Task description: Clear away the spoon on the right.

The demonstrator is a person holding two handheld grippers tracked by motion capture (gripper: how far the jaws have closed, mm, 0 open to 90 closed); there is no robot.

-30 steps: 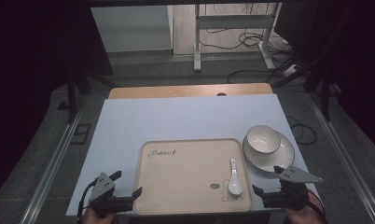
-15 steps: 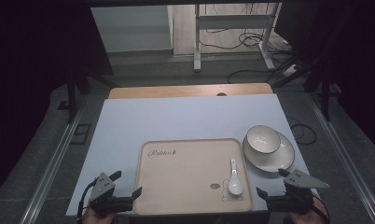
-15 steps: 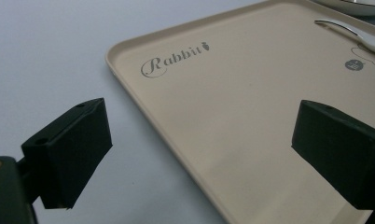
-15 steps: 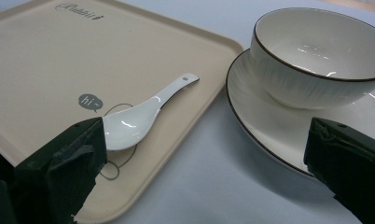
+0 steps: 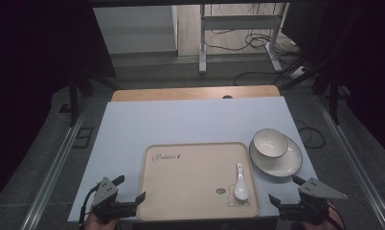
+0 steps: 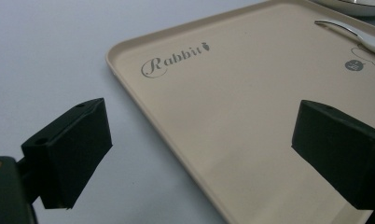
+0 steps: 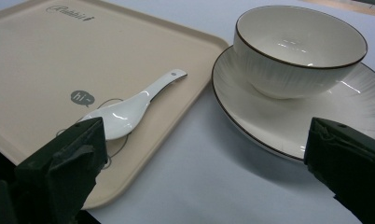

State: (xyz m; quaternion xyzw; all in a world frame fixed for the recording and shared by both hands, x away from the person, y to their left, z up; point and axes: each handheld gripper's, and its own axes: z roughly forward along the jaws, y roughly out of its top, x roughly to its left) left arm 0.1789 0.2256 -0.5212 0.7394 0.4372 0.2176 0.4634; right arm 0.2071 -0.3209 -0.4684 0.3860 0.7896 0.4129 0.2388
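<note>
At the near table edge in the high view, we hold the left gripper (image 5: pixel 130 189) and the right gripper (image 5: pixel 281 189) low, one off each near corner of the beige tray (image 5: pixel 190 179). Both sets of jaws stand spread and empty. The white spoon (image 5: pixel 240 184) lies in the tray ahead and inboard of the right jaws; the bowl (image 5: pixel 270 143) sits on the plate (image 5: pixel 288 163) straight ahead of them, on the table just beside the tray.

In the left gripper view, the jaws are released, straddling the tray (image 6: pixel 251 121) rim: one jaw over bare table, the other over the tray floor. Nothing lies between them but the rim.

In the right gripper view, jaws wide apart, nothing grasped. The spoon (image 7: pixel 129 109) lies just beyond the one jaw, bowl end nearest, handle pointing away. The bowl (image 7: pixel 300 51) is empty and upright on the plate (image 7: pixel 279 126), ahead toward the other jaw; the plate rim is just beside the tray (image 7: pixel 45 65) edge.

We judge this an approach step, nothing picked yet. Next move: the right gripper must advance and commit to the spoon handle or the bowl rim, closing squarely. The glazed ware looks slippery.
</note>
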